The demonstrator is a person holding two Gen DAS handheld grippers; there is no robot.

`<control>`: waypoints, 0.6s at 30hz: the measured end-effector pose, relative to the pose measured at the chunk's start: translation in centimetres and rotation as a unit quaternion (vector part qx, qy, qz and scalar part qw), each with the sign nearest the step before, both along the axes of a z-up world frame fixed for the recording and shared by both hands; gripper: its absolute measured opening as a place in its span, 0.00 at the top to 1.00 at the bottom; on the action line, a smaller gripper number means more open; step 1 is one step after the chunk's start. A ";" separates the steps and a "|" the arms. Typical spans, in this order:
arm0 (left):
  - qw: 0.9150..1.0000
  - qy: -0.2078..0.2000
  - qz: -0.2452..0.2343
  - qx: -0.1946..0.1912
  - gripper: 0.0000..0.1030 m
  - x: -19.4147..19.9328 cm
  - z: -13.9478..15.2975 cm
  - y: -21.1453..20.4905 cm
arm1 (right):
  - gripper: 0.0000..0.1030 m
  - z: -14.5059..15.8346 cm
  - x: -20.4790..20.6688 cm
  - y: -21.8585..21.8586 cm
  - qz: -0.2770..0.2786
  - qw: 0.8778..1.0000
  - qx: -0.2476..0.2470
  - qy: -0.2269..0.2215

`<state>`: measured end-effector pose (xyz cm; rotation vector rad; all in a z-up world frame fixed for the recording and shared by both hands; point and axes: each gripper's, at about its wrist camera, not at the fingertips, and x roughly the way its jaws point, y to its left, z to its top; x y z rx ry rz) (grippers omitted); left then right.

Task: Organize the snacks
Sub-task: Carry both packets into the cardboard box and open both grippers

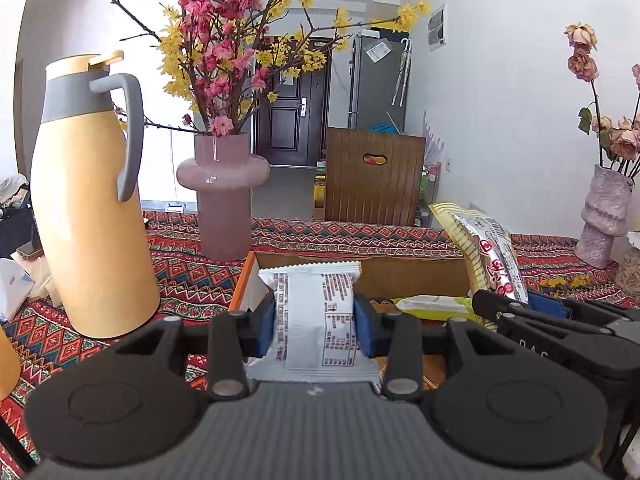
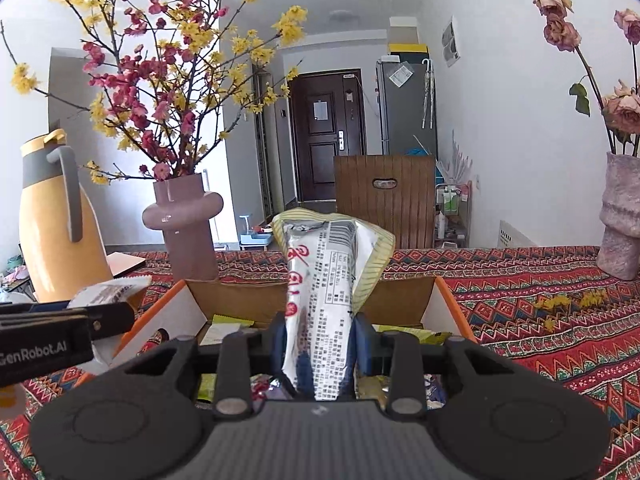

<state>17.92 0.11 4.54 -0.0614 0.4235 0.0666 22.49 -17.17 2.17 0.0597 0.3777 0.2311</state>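
Two vases (image 1: 224, 204) (image 1: 602, 216) stand on patterned tablecloth (image 2: 540, 300), door (image 2: 326, 136) behind.

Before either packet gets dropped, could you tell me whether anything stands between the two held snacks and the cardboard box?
Nothing visible does. The left gripper holds the white packet and the right gripper the silver packet over the open cardboard box; only loose snacks lie inside.

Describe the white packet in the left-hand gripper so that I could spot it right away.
Find the tall yellow thermos jug with a grey handle on the patterned tablecloth; right of it is an open cardboard box with orange edges. Over that box, the left gripper pinches a small flat white snack packet with crimped ends and black print. The long silver-and-yellow packet with red characters nearby is taller.
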 end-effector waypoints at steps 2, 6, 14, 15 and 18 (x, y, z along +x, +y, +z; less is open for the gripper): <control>1.000 0.003 0.002 -0.002 0.61 0.7 -1.0 0.1 | 0.68 -0.8 0.4 -0.1 0.000 1.000 0.002 0.005; 1.000 0.017 0.004 -0.002 0.61 1.6 -2.6 0.2 | 0.68 -1.5 0.9 -0.1 0.004 1.000 0.004 0.012; 1.000 0.011 0.004 -0.005 0.61 1.4 -2.8 0.6 | 0.68 -1.8 0.6 0.1 0.004 1.000 0.000 0.012; 1.000 0.011 0.004 -0.005 0.61 1.4 -2.7 0.5 | 0.68 -1.8 0.6 0.1 0.004 1.000 -0.001 0.012; 1.000 0.010 0.003 -0.006 0.61 1.5 -2.7 0.6 | 0.68 -1.8 0.6 0.1 0.004 1.000 0.002 0.013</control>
